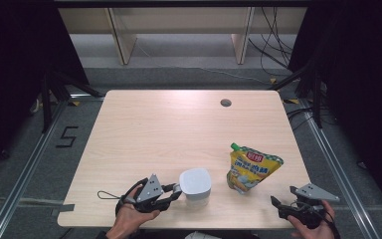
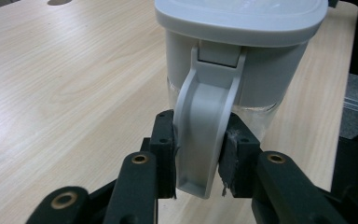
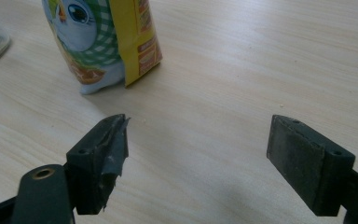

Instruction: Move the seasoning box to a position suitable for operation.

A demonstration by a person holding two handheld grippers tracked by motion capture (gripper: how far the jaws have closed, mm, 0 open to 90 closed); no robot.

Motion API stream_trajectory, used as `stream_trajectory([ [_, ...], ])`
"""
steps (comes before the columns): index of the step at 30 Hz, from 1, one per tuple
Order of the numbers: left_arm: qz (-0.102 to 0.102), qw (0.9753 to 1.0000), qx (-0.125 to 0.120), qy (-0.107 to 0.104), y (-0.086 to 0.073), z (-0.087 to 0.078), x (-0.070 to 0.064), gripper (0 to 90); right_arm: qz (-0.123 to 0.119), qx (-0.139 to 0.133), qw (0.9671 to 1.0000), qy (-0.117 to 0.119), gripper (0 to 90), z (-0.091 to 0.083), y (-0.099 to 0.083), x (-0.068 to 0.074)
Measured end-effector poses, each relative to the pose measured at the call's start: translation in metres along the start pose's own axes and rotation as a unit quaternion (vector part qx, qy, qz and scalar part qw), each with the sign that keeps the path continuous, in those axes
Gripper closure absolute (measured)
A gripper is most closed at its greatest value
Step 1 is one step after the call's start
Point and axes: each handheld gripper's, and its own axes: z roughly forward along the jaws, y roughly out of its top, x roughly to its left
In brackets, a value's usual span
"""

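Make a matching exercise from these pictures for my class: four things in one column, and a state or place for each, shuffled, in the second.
Column one:
1. left tongs
2. right tongs
3. yellow spouted pouch
4. round hole

Column two:
A. stands upright on the table, green cap on top
B. open, with nothing between the jaws
C. shut on the handle of the grey-lidded jug
D. near the table's far edge

Pairs: 1-C, 2-B, 3-A, 4-D
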Motion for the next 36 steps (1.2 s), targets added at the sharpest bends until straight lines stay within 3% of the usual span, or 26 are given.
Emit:
stream_trajectory([
  [1,0.012,0.9999,0.0,0.0,0.0004,-0.0002,0.0002,68.8,0.0,0.0,1.0,0.0,21.6,0.0,0.0,0.0],
  [3,0.006,1.0,0.001,-0.005,-0.0001,-0.0001,-0.0007,68.8,0.001,0.0,1.0,0.0,21.6,0.0,0.0,0.0],
  [7,0.013,0.9998,0.002,-0.012,0.0002,-0.0001,-0.0037,68.8,0.0,0.0,1.0,0.0,21.6,0.0001,0.0001,0.0],
  [8,0.026,0.9995,0.003,-0.02,0.001,-0.0001,-0.0026,68.8,-0.003,-0.002,1.0,0.001,21.6,0.0006,-0.0001,-0.0006],
  [9,0.021,0.9996,0.006,-0.02,0.0007,-0.0003,-0.0033,68.8,-0.001,-0.002,1.0,0.005,21.6,-0.0002,-0.0004,-0.0006],
  [10,0.019,0.9996,0.0,-0.021,0.0005,0.0002,-0.0036,68.8,-0.003,-0.007,1.0,0.001,21.6,0.0,-0.0006,-0.0011],
  [11,0.019,0.9995,0.0,-0.024,0.0004,0.0002,-0.003,68.8,-0.022,-0.006,0.9997,0.008,21.6,0.0002,-0.0001,-0.0055],
  [13,0.021,0.9992,0.004,-0.033,0.0003,-0.0007,-0.0012,68.8,-0.001,-0.002,1.0,0.003,21.6,0.0013,-0.001,-0.0023],
  [17,0.027,0.9989,0.007,-0.037,0.0012,-0.0005,0.0019,68.7,0.001,-0.001,1.0,0.003,21.6,0.0012,-0.0022,-0.0047],
  [18,0.021,0.999,0.006,-0.039,0.0008,-0.0001,0.0018,68.7,0.004,-0.005,0.9999,0.013,21.6,0.0004,-0.0024,-0.0054],
  [20,0.029,0.9989,0.008,-0.037,0.0016,-0.0003,0.0022,68.7,0.006,-0.001,0.9999,0.01,21.6,0.0002,-0.0023,-0.0059],
  [23,0.025,0.9989,0.011,-0.038,0.0021,-0.0002,0.0015,68.6,0.015,0.004,0.9999,0.006,21.6,-0.0002,-0.0025,-0.004],
  [24,0.034,0.9988,0.012,-0.034,0.0025,-0.0004,0.0032,68.6,-0.015,-0.006,0.9998,0.008,21.6,-0.0008,-0.0017,-0.0083],
  [27,0.02,0.9992,0.009,-0.034,0.0017,-0.0001,0.0023,68.6,-0.017,-0.008,0.9998,0.005,21.6,-0.001,-0.0018,-0.0087],
  [29,0.029,0.999,0.012,-0.03,0.002,-0.0005,0.0037,68.6,-0.02,-0.009,0.9998,0.006,21.6,-0.0009,-0.0018,-0.0094],
  [31,0.024,0.9994,0.011,-0.024,0.002,-0.0006,0.0039,68.6,-0.018,-0.007,0.9998,0.006,21.6,-0.0007,-0.002,-0.0095],
  [32,0.023,0.9994,0.011,-0.025,0.0021,-0.0006,0.0042,68.6,0.006,-0.006,0.9999,0.013,21.6,0.0,-0.003,-0.0062],
  [33,0.023,0.9994,0.011,-0.025,0.0021,-0.0006,0.0043,68.6,0.011,-0.003,0.9998,0.019,21.6,-0.0007,-0.003,-0.0057],
  [35,0.025,0.9993,0.011,-0.025,0.0021,-0.0006,0.0043,68.4,0.01,-0.004,0.9998,0.018,21.6,-0.0006,-0.0029,-0.0061],
  [36,0.024,0.9993,0.009,-0.027,0.0017,-0.0005,0.0043,68.2,-0.016,-0.004,0.9999,-0.003,21.6,0.0016,-0.0021,-0.0096],
])
